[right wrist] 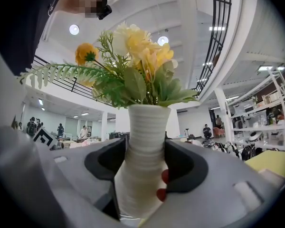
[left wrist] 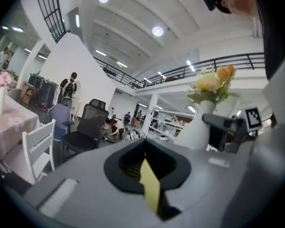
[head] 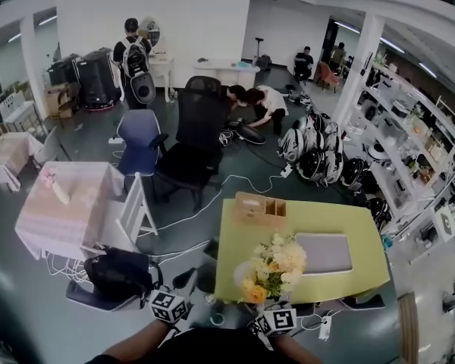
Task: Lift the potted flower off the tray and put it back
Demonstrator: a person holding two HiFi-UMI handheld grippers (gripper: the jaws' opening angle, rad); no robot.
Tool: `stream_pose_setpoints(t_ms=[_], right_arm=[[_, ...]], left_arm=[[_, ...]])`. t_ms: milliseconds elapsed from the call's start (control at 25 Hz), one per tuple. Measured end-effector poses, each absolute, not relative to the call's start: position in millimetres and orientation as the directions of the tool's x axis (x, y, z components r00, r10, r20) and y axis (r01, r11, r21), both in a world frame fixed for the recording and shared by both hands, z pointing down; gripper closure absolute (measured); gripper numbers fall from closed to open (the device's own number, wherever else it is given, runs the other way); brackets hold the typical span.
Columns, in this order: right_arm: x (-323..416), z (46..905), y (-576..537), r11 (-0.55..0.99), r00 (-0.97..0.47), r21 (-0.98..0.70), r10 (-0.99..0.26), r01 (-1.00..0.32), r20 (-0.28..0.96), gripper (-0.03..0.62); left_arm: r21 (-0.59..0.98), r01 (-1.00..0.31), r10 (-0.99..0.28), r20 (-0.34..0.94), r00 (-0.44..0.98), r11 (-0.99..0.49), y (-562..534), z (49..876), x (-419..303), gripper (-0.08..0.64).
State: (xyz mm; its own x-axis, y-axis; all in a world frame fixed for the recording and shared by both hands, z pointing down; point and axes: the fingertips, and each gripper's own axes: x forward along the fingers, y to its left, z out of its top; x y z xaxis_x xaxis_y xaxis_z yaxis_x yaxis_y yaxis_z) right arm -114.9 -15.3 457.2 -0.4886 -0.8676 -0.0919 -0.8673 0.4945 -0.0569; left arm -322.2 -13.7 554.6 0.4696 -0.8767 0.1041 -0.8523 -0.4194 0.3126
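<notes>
a: how are your arms set?

b: your left forearm (head: 129, 349) and right forearm (head: 299, 350) come in at the bottom of the head view, tucked close to your body. your left gripper (left wrist: 145, 167) and right gripper (right wrist: 143, 170) sit side by side, both pointing forward, about level.

a: the tools?

b: your right jaws are clamped on the white ribbed vase (right wrist: 147, 127) of the potted flower (head: 277, 268), one pad on each side of the neck, vase upright. your left jaws are pressed together with nothing between them. a yellow strip (left wrist: 150, 189) shows at the seam.

a: where is the flower, then?

b: over the near edge of the green table (head: 364, 226). in the head view its blooms overlap the left edge of the grey tray (head: 326, 255). the blooms hide the base, so i cannot tell whether it touches the table. in your left gripper view the vase stands to the right, with your right gripper on it.

a: surface and room?

b: a wooden box (head: 259, 207) sits at the table's far left corner, apart from the tray. beyond it are a black office chair (head: 193, 139) and a blue chair (head: 140, 139). a white cable (head: 235, 184) runs across the dark floor. to the left are a white chair (head: 133, 214), a table with a pink cloth (head: 61, 211) and a black bag (head: 120, 271). shelves (head: 409, 150) line the right side, and people stand and crouch further back.
</notes>
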Motion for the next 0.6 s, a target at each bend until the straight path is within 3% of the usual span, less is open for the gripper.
stream_pose_setpoints(t_ms=[600], right_arm=[[-138,454,0,0.531,-0.525,-0.042,-0.845,-0.847,-0.103,0.331]], left_arm=[[0.337,-0.859,-0.885,0.131,0.447,-0.384,14,562,-345,0.552]])
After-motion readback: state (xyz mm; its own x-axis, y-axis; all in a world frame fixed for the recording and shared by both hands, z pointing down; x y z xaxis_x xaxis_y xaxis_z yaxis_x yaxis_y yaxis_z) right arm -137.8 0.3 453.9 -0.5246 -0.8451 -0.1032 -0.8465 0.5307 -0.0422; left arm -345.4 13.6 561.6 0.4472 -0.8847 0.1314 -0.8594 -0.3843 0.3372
